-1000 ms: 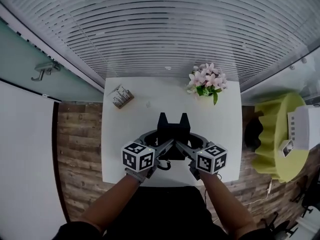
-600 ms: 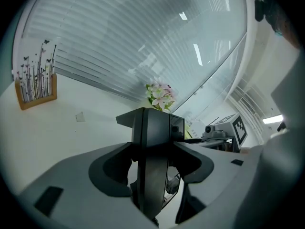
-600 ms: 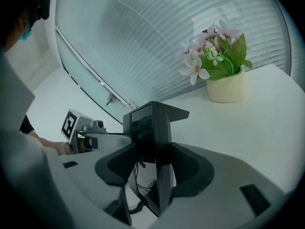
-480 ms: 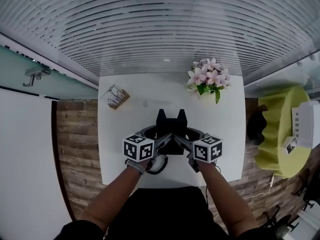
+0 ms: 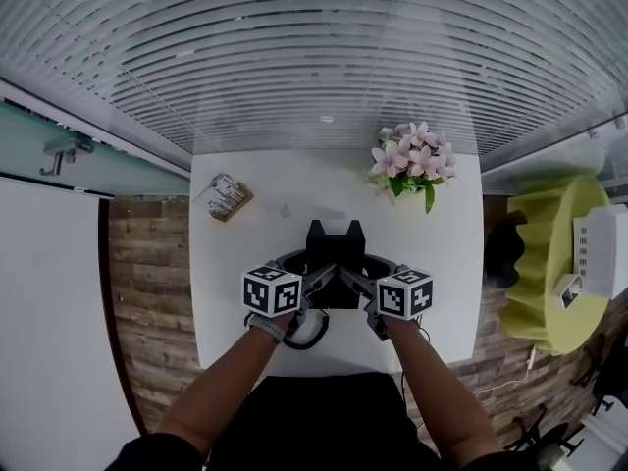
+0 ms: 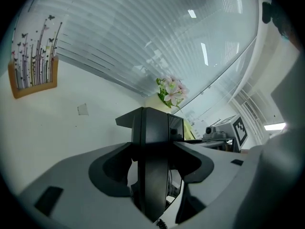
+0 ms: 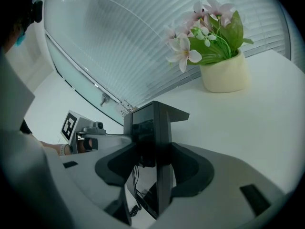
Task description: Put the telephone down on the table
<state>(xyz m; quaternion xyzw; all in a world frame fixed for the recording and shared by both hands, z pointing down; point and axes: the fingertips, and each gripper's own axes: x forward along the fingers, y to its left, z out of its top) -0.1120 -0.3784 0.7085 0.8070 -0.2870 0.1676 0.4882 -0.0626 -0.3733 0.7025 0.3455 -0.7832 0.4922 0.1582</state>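
As left gripper [image 6: 151, 123] and right gripper [image 7: 153, 120] jaws clench black corded telephone [image 5: 334, 290] over white bench [image 5: 240, 273], I judge set-down pending: lower gently, release.

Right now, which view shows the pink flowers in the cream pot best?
The right gripper view: the pink flowers in the cream pot appear large and whole. The head view and left gripper view show them small and distant.

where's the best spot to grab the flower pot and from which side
Grip the cream pot across its bare wall, low down, jaws level, coming in from the side. It stands upright and round, and the flowers spread over its mouth, so a grasp from above would likely crush them.
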